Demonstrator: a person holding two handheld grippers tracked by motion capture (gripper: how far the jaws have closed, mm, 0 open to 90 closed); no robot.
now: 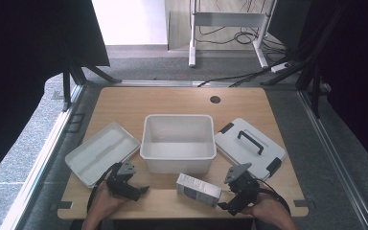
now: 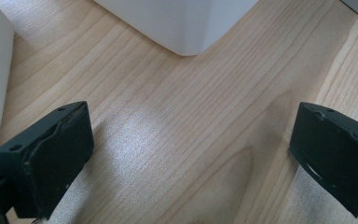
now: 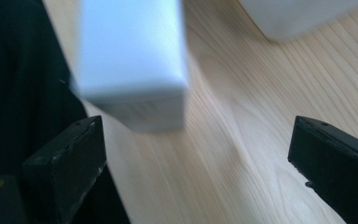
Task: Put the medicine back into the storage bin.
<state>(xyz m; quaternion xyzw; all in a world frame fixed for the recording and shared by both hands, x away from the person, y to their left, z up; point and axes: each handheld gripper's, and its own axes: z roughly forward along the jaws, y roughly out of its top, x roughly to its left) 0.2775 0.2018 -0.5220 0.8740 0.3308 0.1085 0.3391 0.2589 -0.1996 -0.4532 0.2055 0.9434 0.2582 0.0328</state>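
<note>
A white plastic tub (image 1: 178,142) sits mid-table, a shallow white tray (image 1: 101,152) left, a handled grey lid (image 1: 250,147) right (a small printed carton (image 1: 198,189) lies before the tub).

Right gripper (image 3: 196,163): jaws wide apart, nothing between them, above bare wooden table (image 3: 261,116). Blurred white carton (image 3: 133,60) lies ahead, nearer the left jaw. Corner of white bin (image 3: 298,16) at top right.
</note>
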